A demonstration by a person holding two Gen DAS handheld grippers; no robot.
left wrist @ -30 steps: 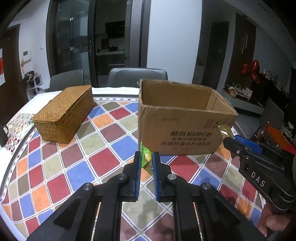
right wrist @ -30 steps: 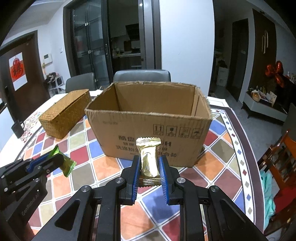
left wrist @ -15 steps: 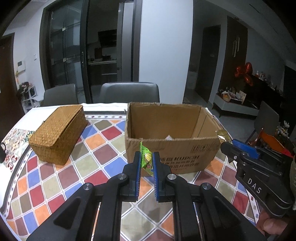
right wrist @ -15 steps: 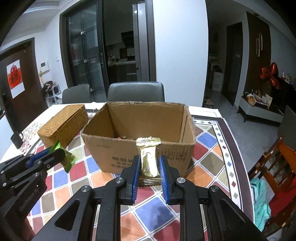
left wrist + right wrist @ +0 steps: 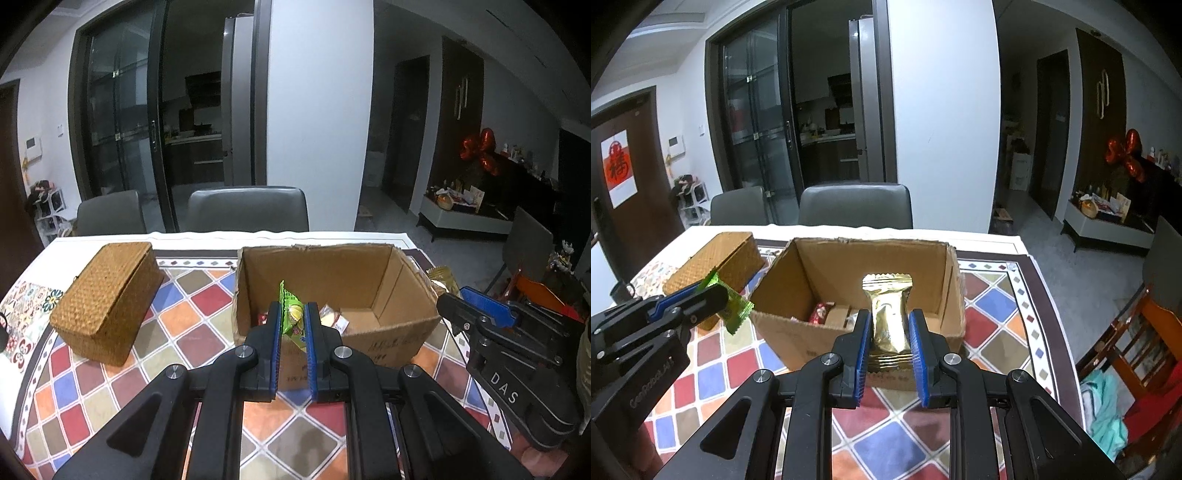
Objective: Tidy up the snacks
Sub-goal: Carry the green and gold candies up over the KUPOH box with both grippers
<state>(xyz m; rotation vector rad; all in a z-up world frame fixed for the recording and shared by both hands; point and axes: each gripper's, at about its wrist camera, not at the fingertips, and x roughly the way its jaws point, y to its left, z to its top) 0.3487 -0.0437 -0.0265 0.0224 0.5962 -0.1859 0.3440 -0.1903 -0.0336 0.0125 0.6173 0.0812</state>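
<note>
Snacks are on their way into the open cardboard box [image 5: 857, 291], which stands on the chequered tablecloth [image 5: 199, 339] just right of a closed wicker box [image 5: 107, 299]. Two packets are in the air. The left gripper [image 5: 292, 325] has its jaws pinched nearly together on a thin green snack packet [image 5: 291, 319], which stands edge-up between the blue pads. The right gripper [image 5: 889, 332] is closed on a fatter gold snack packet [image 5: 888, 314], held upright with its crimped top clear of the pads.

Both packets sit at about the near rim of the box, roughly level with or a little above it; several wrapped snacks already lie on the box floor [image 5: 831, 314]. So the carrying step looks well along, with the drop not yet made.

The next move, as I judge it, calls for pushing each gripper forward until its packet is plainly past the near wall and over the opening, then spreading the jaws. The green packet hangs close to the left near corner, so it needs the greater shift inward.
</note>
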